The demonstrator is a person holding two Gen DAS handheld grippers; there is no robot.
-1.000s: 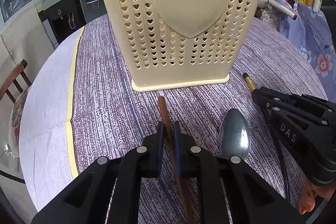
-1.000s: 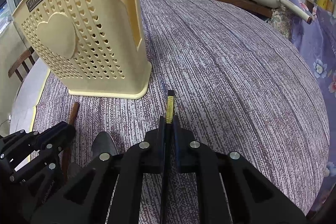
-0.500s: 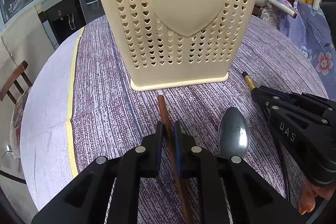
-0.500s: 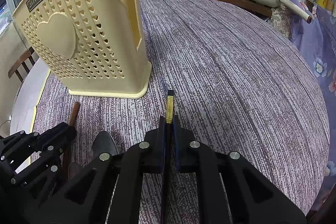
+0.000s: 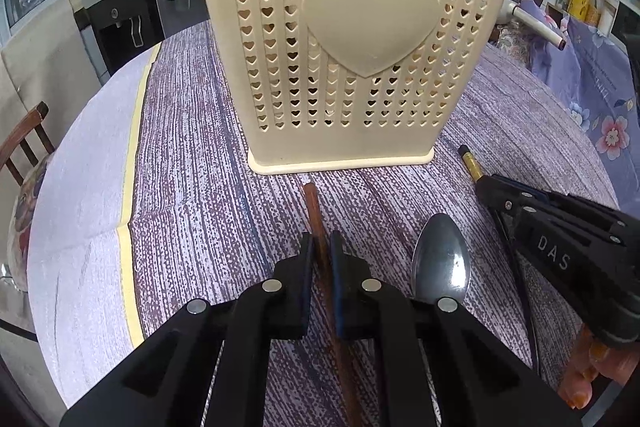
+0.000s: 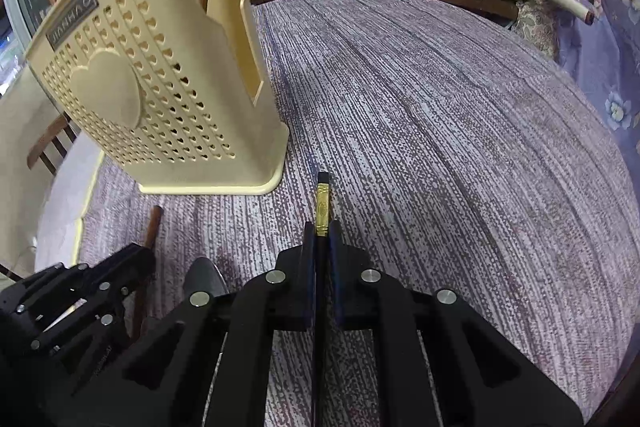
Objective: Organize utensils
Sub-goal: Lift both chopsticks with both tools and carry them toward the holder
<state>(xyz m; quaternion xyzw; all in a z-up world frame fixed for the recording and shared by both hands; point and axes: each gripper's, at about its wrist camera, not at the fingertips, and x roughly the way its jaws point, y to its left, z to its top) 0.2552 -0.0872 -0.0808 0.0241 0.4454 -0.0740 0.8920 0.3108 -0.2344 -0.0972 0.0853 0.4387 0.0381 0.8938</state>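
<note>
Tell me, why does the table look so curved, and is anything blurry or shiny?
Left wrist view: fisheye bends the table; glare spot on the spoon; basket sharp. Right wrist view: same bulging, dark corners; chopstick's gold band glints.

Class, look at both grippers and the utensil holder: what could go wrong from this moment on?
1. The left gripper pinches the brown chopstick near one end, so it may swing or slip when raised.
2. The spoon lies close beside it and could get knocked.
3. The black chopstick in the right gripper could catch the holder rim.
</note>
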